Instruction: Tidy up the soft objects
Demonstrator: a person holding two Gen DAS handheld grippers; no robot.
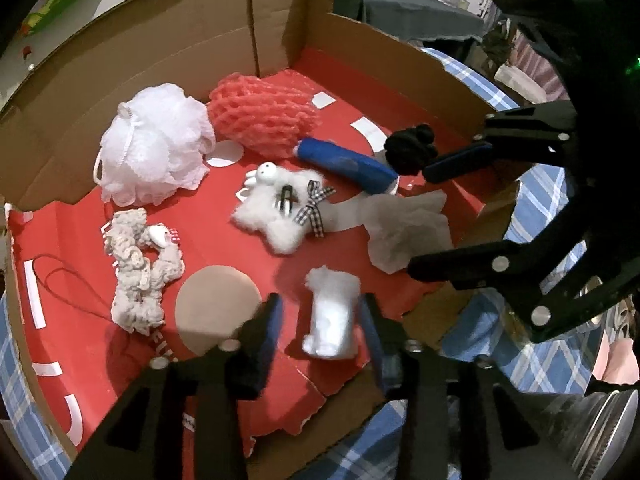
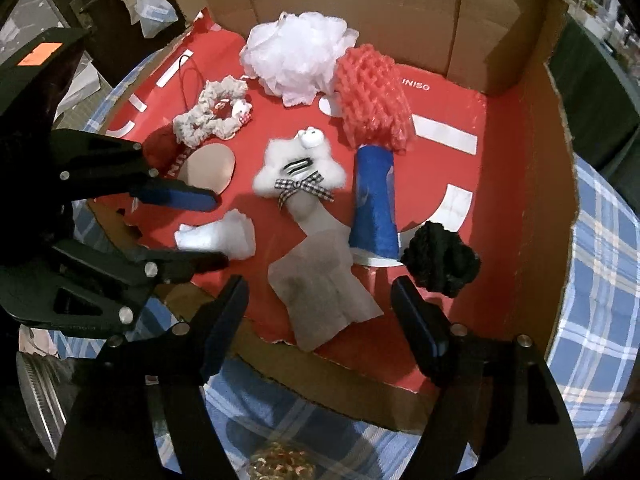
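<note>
My left gripper [image 1: 320, 320] is hanging wide open around a white cotton lump [image 1: 332, 314], not squeezing it. My right gripper [image 2: 320, 320] is spreading open too, over a gray cloth [image 2: 324, 296], inside the red cardboard box [image 1: 248, 48]

A cardboard box lined with red paper [image 2: 500, 152] holds a white mesh bath pouf [image 2: 298, 54], a coral knitted bundle [image 2: 372, 98], a fluffy white plush star [image 2: 300, 164] and a black knitted clump [image 2: 442, 260]. The right gripper [image 2: 320, 322] hangs open over grey cloth [image 2: 320, 292].
</note>
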